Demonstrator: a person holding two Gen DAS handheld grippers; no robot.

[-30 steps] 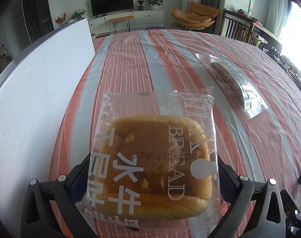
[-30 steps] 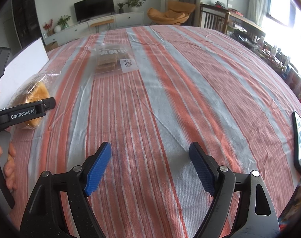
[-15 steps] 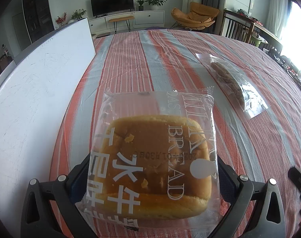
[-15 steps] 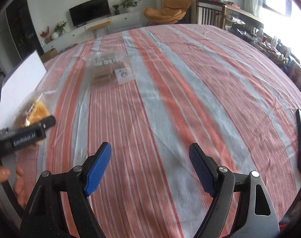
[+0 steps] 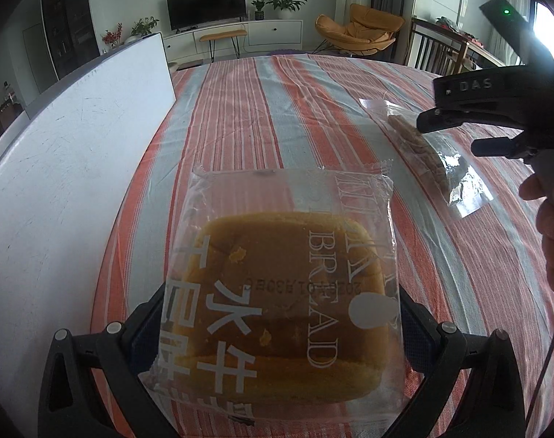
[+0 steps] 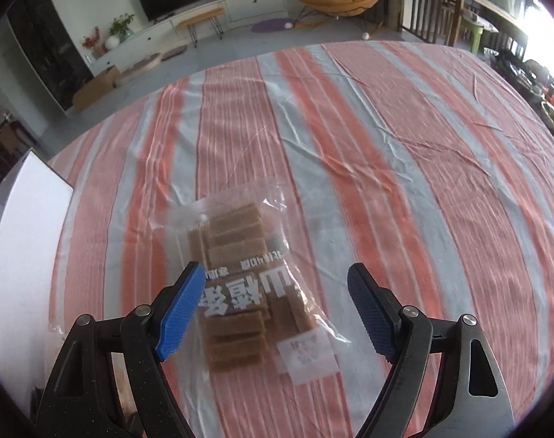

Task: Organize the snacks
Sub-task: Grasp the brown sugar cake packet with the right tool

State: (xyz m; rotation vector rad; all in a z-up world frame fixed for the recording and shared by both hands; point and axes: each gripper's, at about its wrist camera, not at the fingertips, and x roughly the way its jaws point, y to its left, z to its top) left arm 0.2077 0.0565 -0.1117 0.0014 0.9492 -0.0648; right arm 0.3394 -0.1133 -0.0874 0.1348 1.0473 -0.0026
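The right gripper [image 6: 275,306], black with blue-padded fingers [image 6: 178,310], has travelled left and away across the red-and-grey striped desk [image 6: 386,168]; a second ago it looked down on bare cloth, and now its wide-open fingers sit either side of the clear plastic packet of brown wafer bars [image 6: 240,288], above it; in the left wrist view that gripper [image 5: 428,124] and the person's hand [image 5: 550,226] have entered at the right edge, over the same packet [image 5: 434,157].
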